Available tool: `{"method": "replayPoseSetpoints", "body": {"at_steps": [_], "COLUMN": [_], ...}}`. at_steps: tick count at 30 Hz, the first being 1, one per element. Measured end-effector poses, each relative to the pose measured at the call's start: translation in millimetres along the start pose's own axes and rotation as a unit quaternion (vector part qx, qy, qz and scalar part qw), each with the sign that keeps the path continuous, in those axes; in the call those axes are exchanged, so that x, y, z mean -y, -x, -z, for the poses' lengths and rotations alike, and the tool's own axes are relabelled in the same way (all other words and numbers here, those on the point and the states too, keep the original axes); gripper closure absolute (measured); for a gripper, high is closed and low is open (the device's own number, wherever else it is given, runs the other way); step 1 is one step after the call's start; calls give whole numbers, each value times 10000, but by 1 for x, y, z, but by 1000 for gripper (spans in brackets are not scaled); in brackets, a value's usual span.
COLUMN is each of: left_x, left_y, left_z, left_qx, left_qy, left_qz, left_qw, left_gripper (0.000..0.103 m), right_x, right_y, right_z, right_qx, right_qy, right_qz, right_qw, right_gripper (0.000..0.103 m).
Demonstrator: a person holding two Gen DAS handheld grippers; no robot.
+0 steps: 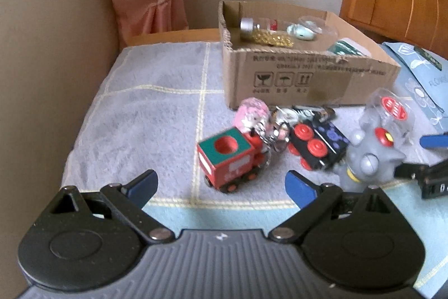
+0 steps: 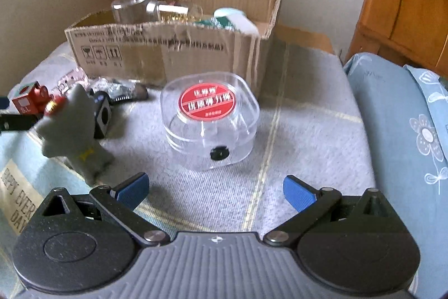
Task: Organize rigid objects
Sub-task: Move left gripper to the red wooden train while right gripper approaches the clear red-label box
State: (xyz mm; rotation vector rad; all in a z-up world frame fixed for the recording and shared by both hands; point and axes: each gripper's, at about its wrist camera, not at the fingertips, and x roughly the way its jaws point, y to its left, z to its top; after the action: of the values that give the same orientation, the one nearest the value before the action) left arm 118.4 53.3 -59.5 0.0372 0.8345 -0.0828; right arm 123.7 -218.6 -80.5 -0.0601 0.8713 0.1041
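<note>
Hovering low over the grey blanket (image 1: 156, 114), both grippers hang with fingers spread wide and nothing between them.

Taking the open cardboard box (image 1: 305, 80) as the landmark: the left gripper (image 1: 221, 187) points at a red and green toy train (image 1: 229, 159) lying in front of the box, with a pink trinket (image 1: 252, 114), a black toy wagon with red wheels (image 1: 316, 145) and a grey figure (image 1: 369, 156) clustered beside it. The right gripper (image 2: 215, 189) faces a clear plastic case with a round red label (image 2: 210, 119), standing just in front of the box's near wall. Inside the box lie a small glass jar (image 1: 252, 25) and what looks like gold beads (image 1: 274, 39), though blur makes that uncertain.
</note>
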Motion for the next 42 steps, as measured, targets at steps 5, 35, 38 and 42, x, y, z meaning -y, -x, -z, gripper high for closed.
{"method": "replayPoseSetpoints", "body": {"at_steps": [5,35,38,42], "left_x": [-6,-30,-33,-33], "left_y": [-14,-19,-20,-21], "left_z": [-6,-8,-3,4], "left_qx": [-34,-65,-156,-171], "left_qy": [100,449,383,253], "left_qz": [-68,-191,-304,-185], "left_qw": [9999,9988,9987,9994], "left_gripper": [6,6,6,6], "right_x": [-4,-5,-5,-5], "right_y": [0,2,2,3], "right_z": [0,5,6,7], "right_qx": [97,510,534,567], "right_qy": [17,-18,-12,12], "right_qz": [16,55,56,37], "right_qw": [10000,9987,9986,9984], "right_gripper": [0,0,0,0]}}
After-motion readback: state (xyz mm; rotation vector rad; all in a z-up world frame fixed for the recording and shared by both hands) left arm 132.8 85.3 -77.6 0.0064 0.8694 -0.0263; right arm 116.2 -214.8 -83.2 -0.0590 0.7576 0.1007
